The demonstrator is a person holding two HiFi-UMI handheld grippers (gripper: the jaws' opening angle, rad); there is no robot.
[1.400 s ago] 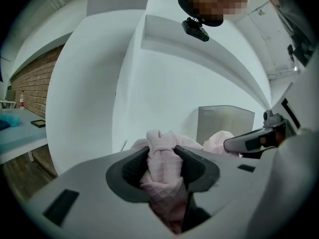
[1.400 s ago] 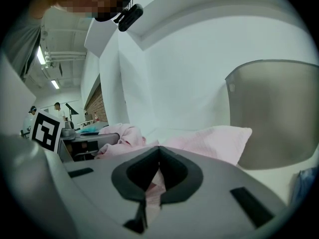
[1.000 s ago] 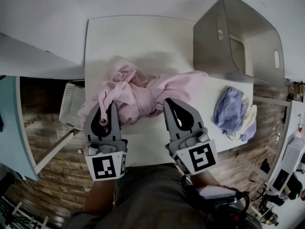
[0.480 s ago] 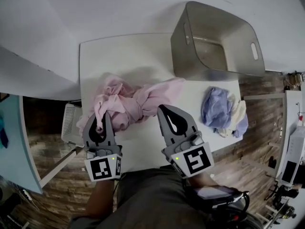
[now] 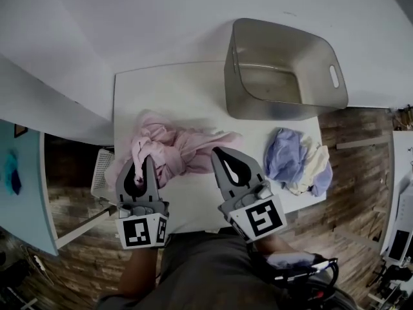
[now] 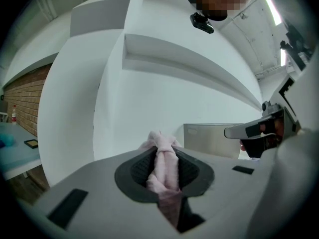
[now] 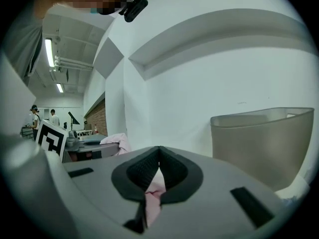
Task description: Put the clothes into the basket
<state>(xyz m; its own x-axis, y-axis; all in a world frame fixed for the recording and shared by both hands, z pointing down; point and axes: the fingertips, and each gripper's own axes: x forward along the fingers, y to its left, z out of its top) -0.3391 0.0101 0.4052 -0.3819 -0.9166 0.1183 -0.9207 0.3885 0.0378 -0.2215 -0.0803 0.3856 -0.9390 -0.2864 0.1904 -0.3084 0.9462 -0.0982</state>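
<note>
Head view shows the pink garment (image 5: pixel 184 150) bunched on the white table (image 5: pixel 174 89), with the left gripper (image 5: pixel 143 163) pinching a thick fold of it. The right gripper (image 5: pixel 219 152) is clamped on a thin pink edge, apparently of the same garment. The grey basket (image 5: pixel 258 105) stands beyond, with lavender clothes (image 5: pixel 290 160) near it.

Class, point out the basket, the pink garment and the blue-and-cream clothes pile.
basket (image 5: pixel 277 110), head view, near outer wall.
pink garment (image 5: pixel 185 149), head view, bunched middle.
blue-and-cream clothes pile (image 5: pixel 281 157), head view, blue left part.
</note>
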